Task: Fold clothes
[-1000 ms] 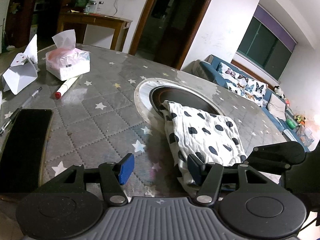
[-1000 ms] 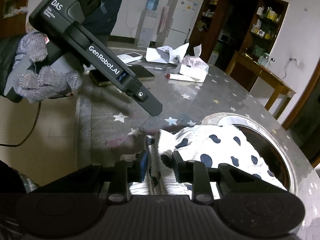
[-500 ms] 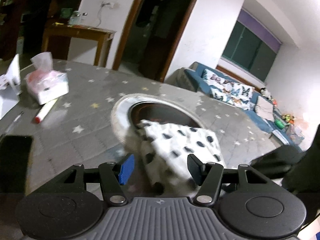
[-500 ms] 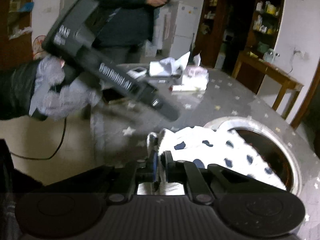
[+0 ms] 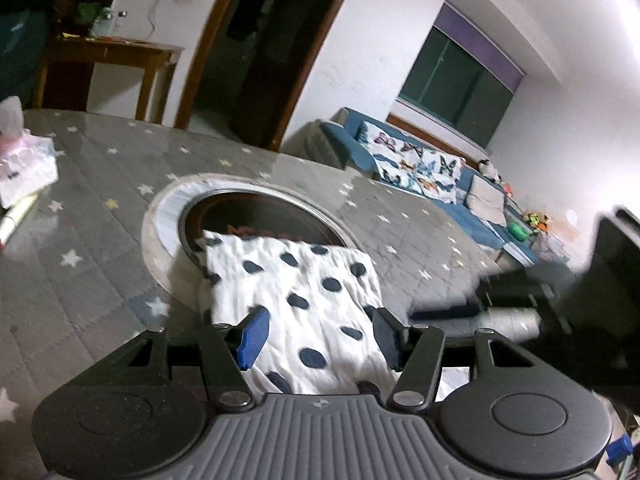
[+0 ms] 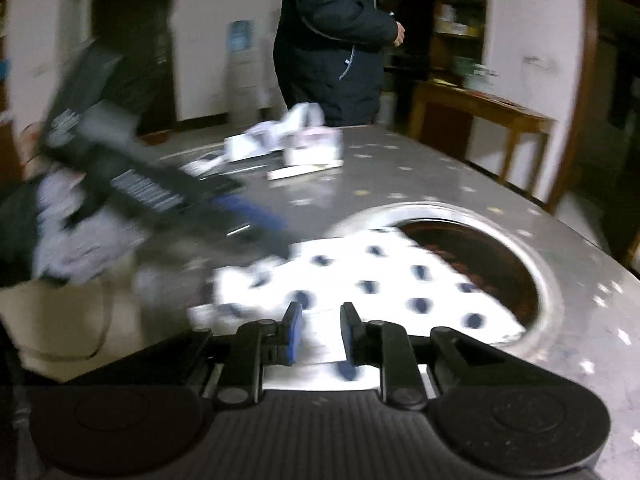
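Compared with a second ago, the left wrist view has swung rightward: the phone and folded paper have left the frame, and only the tissue pack [image 5: 24, 162] clings to the left edge. The polka-dot cloth [image 5: 296, 292], folded into a flat rectangle, now sits at the centre of that frame instead of right of centre. It lies on the star-patterned table [image 5: 100, 216], its far corner overhanging the round metal-rimmed recess [image 5: 256, 208]. The left gripper [image 5: 318, 334] has its jaws apart and closing slightly, the cloth showing between the blue pads without being pressed.

In the right wrist view, heavily blurred, the right gripper [image 6: 320, 330] had pinched the cloth's near edge half a second ago; now its jaws are opening, a narrow gap with cloth below them, no grip visible. A bystander in a dark jacket [image 6: 336, 40] has come into view at top centre.

Open table lies left of the cloth; the table rim runs close along the lower left of the right view
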Motion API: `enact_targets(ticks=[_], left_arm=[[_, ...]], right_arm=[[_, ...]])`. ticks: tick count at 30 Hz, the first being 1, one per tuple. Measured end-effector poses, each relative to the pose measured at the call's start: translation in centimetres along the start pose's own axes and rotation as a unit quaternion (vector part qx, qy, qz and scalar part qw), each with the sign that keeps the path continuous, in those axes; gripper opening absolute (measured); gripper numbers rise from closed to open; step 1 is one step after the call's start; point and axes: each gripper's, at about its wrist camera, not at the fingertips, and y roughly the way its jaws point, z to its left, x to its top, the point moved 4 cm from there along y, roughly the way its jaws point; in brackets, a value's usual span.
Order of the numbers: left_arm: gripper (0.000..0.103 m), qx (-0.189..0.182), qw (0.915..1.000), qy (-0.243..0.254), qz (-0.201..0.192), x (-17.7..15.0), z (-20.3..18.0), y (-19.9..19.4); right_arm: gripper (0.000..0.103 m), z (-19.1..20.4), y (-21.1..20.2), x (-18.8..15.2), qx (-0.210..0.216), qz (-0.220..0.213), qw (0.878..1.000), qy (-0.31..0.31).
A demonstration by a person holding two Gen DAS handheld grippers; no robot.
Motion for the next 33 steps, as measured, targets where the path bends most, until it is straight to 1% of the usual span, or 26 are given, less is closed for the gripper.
enact_targets(ticks=[2, 4, 7, 10, 13, 16, 19, 20, 21, 23, 25, 27, 31, 33], left_arm=[[0.058, -0.01, 0.9999, 0.01, 0.007, -0.5, -0.6, 0.2], [0.057, -0.016, 0.9996, 0.015, 0.015, -0.9, -1.0, 0.5], [0.054, -0.021, 0.9992, 0.019, 0.029, -1.6, -1.3, 1.0], [0.052, -0.02, 0.9985, 0.02, 0.047, -2.3, -1.1, 1.5], [0.051, -0.019, 0.9976, 0.02, 0.063, -3.0, -0.7, 2.0], [0.051, -0.017, 0.9971, 0.018, 0.072, -3.5, -0.2, 2.1], [0.051, -0.019, 0.9969, 0.016, 0.075, -3.5, 0.1, 1.8], [0.051, -0.019, 0.997, 0.017, 0.073, -3.4, 0.0, 1.6], [0.051, -0.019, 0.9971, 0.019, 0.071, -3.3, -0.1, 1.3], [0.051, -0.018, 0.9974, 0.024, 0.066, -3.2, -0.3, 0.7], [0.053, -0.01, 0.9977, 0.028, 0.062, -3.1, -0.4, -0.2], [0.053, -0.004, 0.9978, 0.03, 0.058, -3.1, -0.2, -1.3], [0.057, 0.015, 0.9974, 0.039, 0.059, -3.4, 0.2, -3.1], [0.057, 0.022, 0.9966, 0.041, 0.069, -3.9, 0.6, -3.4]], right_arm=[[0.02, -2.0, 0.9, 0.3, -0.024, -0.004, 1.0, 0.017], [0.02, -3.8, 2.0, 0.7, -0.038, -0.006, 0.999, 0.034], [0.02, -6.1, 4.5, 0.5, -0.051, 0.003, 0.997, 0.056], [0.02, -8.0, 6.6, -0.5, -0.061, 0.015, 0.995, 0.079], [0.019, -9.8, 8.3, -1.8, -0.078, 0.039, 0.991, 0.105], [0.016, -11.3, 8.8, -2.9, -0.085, 0.047, 0.988, 0.123], [0.017, -11.8, 8.5, -2.3, -0.085, 0.04, 0.988, 0.125], [0.021, -11.9, 8.4, -1.9, -0.082, 0.035, 0.989, 0.12], [0.027, -12.1, 8.5, -1.4, -0.079, 0.032, 0.989, 0.117], [0.037, -12.5, 9.1, -0.8, -0.079, 0.035, 0.99, 0.111], [0.038, -13.0, 9.8, -0.4, -0.078, 0.039, 0.99, 0.11], [0.039, -13.9, 10.5, -0.5, -0.065, 0.051, 0.988, 0.129], [0.04, -15.3, 11.4, -1.3, -0.024, 0.068, 0.981, 0.179], [0.037, -15.6, 11.4, -1.7, -0.01, 0.07, 0.978, 0.197]])
